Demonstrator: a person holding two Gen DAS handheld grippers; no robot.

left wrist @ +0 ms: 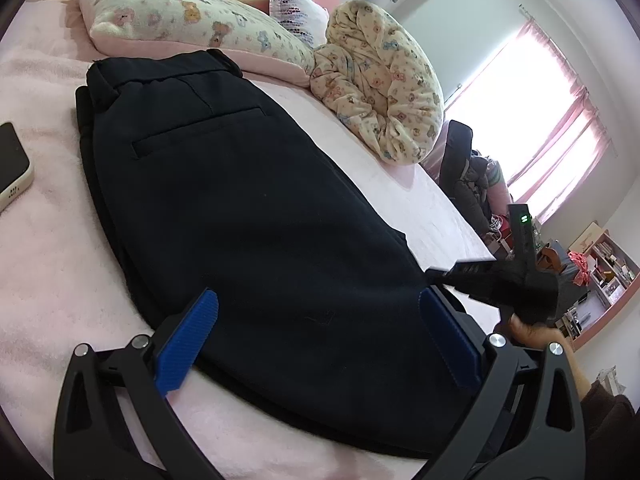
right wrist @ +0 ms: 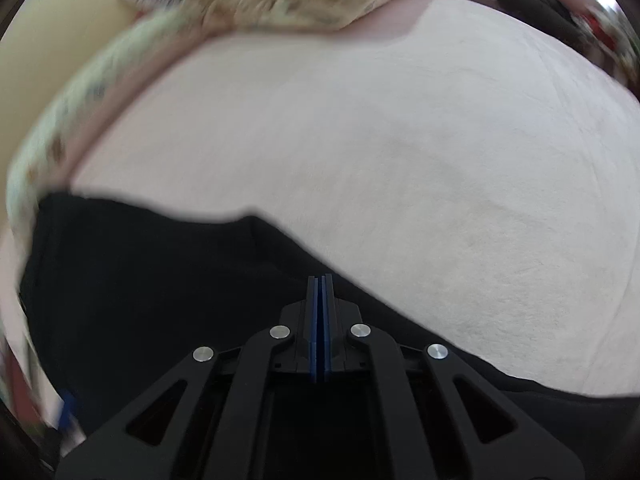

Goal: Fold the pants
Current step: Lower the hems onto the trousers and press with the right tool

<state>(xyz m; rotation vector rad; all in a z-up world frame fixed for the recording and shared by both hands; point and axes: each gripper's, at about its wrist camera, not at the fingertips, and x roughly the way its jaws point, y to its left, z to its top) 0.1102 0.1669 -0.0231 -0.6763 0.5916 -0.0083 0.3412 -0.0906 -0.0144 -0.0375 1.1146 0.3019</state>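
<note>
The black pants [left wrist: 248,216] lie folded on the pink bed cover, waistband and back pocket at the far end. My left gripper [left wrist: 320,332] is open, its blue pads [left wrist: 188,336] spread on either side above the near end of the pants. My right gripper [right wrist: 320,280] is shut with its blue pads pressed together and nothing seen between them, over the pants' right edge [right wrist: 160,280]. It also shows in the left wrist view [left wrist: 500,276], at the right side of the pants.
A phone [left wrist: 10,164] lies on the bed at the left. Patterned pillows [left wrist: 192,20] and a bunched blanket [left wrist: 384,92] sit at the bed's head. A chair with clothes [left wrist: 468,176] and shelves [left wrist: 604,268] stand beyond the bed's right edge.
</note>
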